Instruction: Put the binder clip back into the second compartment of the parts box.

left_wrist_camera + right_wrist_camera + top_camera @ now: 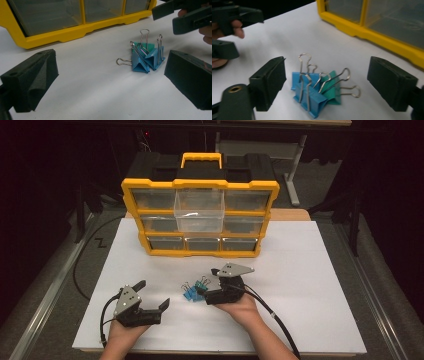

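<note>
The room was dark; a grey floor (45, 270) surrounded the white table (310, 285), with metal legs (295, 170) behind.

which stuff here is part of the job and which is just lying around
In the job:
binder clips, between the jaws of the open right gripper
pulled-out clear drawer of the organizer

Lying about:
left gripper, open, idle
closed drawers
white board

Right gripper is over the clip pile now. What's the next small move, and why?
Probably ease the right gripper forward and close on one binder clip. Its jaws stand open on either side of the clips without touching them, and the clips lie tangled on the white board, so aim for the nearest blue one. The left gripper waits open nearby.
</note>
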Motion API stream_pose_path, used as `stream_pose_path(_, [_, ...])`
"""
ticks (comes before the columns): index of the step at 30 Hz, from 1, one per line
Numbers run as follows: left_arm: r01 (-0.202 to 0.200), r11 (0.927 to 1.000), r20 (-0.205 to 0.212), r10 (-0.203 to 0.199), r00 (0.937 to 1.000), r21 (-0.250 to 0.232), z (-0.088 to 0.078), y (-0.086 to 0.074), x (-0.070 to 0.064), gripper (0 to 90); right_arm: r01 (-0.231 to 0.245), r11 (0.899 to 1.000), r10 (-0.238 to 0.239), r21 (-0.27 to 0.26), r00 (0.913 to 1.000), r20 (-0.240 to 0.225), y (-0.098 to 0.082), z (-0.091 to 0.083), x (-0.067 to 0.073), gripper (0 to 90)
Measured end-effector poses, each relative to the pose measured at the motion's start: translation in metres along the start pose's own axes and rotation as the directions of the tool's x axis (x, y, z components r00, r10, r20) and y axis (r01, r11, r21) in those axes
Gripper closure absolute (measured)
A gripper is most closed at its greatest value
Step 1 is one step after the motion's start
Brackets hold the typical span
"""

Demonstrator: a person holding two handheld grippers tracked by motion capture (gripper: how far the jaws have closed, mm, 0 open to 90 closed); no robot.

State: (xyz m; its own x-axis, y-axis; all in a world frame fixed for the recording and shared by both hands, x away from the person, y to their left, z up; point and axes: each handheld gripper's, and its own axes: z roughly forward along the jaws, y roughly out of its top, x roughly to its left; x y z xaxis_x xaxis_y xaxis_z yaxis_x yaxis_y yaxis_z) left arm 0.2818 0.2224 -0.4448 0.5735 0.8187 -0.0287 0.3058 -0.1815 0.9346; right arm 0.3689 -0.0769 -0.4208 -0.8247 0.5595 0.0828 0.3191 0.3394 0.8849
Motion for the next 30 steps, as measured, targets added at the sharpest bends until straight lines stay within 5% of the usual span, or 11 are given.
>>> stream_pose_path(12, [0.003, 1.0, -0.002, -0.003, 1.0, 0.005, 0.0, 0.0, 0.0, 0.3, 0.02, 0.998, -0.016, 0.054, 0.9965, -0.082, -0.008, 0.01, 0.007, 50.6])
stream_pose_path(30, [-0.005, 0.9999, 0.002, 0.005, 1.0, 0.01, 0.0, -0.001, 0.0, 0.5, 0.054, 0.996, -0.046, 0.076, 0.994, -0.099, -0.012, 0.016, 0.008, 73.4])
